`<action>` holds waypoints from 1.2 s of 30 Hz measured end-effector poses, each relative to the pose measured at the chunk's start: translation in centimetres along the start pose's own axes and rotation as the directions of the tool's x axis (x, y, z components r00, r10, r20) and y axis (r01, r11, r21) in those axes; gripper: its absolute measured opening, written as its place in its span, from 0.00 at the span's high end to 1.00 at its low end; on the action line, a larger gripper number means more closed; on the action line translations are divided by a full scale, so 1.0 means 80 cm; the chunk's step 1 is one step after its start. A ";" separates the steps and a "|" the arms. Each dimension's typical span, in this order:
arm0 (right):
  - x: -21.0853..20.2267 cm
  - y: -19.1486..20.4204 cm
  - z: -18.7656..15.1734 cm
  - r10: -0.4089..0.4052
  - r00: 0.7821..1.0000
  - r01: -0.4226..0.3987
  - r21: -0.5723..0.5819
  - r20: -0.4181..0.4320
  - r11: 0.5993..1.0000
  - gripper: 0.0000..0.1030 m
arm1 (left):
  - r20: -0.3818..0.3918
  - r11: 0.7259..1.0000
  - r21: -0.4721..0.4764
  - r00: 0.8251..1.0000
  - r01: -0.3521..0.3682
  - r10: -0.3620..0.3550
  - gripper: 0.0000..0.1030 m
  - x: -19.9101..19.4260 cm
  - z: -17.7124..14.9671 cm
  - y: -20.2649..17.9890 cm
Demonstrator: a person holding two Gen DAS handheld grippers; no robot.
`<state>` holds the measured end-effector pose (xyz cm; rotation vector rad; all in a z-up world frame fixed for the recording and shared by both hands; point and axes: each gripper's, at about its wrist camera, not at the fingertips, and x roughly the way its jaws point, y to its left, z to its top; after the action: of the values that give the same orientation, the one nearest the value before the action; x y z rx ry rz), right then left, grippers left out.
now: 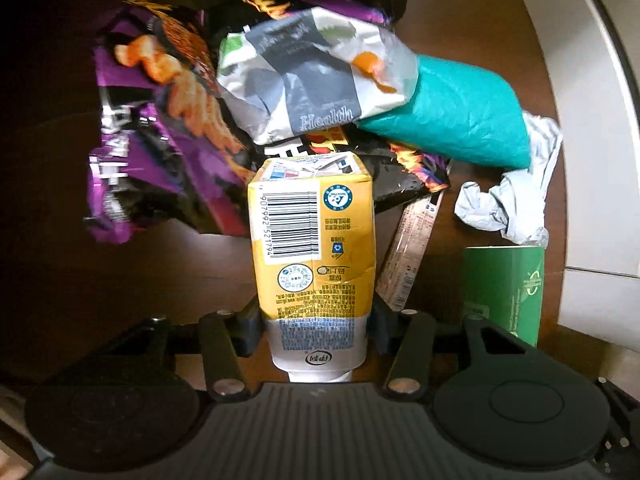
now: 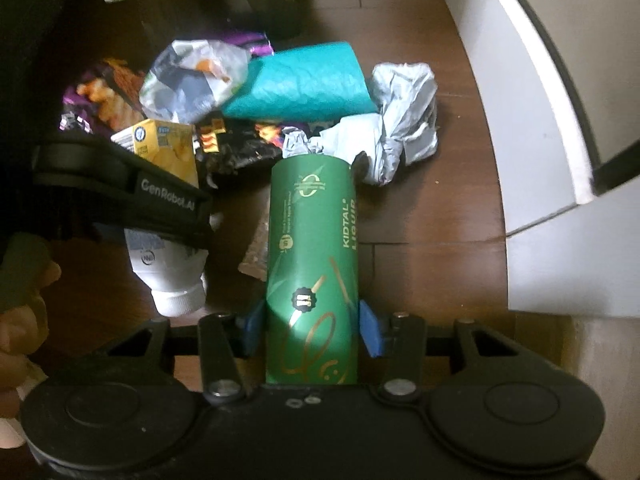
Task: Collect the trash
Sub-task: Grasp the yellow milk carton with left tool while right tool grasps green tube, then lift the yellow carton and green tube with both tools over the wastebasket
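left tool point(image 1: 316, 322) grips yellow carton point(image 1: 312, 236) lengthwise, cap rearward

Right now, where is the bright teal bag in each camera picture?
Left wrist view: the teal bag lies upper right, past the yellow carton.
Right wrist view: the teal bag lies top centre, beyond the green tube.
Shared landmark: the crumpled grey paper lies just right of it.

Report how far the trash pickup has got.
No bin in view, so nothing is visibly binned. In hand: left gripper clamps the yellow carton; right gripper clamps the green tube. Left on the floor: purple chip bag, teal pouch, crumpled paper.
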<state>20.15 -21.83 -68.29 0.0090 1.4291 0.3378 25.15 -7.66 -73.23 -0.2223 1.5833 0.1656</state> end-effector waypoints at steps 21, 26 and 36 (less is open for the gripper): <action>-0.137 0.038 0.030 0.064 0.993 -0.061 -0.036 0.098 0.998 0.53 | 0.147 0.992 -0.006 0.982 0.124 -0.122 0.51 -0.157 0.008 0.055; -0.102 0.060 0.015 0.013 0.998 0.000 -0.205 0.062 0.979 0.53 | 0.184 0.994 0.027 0.976 0.110 -0.113 0.51 -0.161 0.019 0.058; -0.092 0.063 -0.020 0.049 0.998 -0.041 -0.186 0.038 0.982 0.53 | 0.199 0.993 0.043 0.973 0.108 -0.114 0.51 -0.173 0.030 0.053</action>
<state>16.73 -19.04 -60.34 -0.1023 1.3526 0.5040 26.67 -2.40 -59.62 -0.2605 1.3679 0.0732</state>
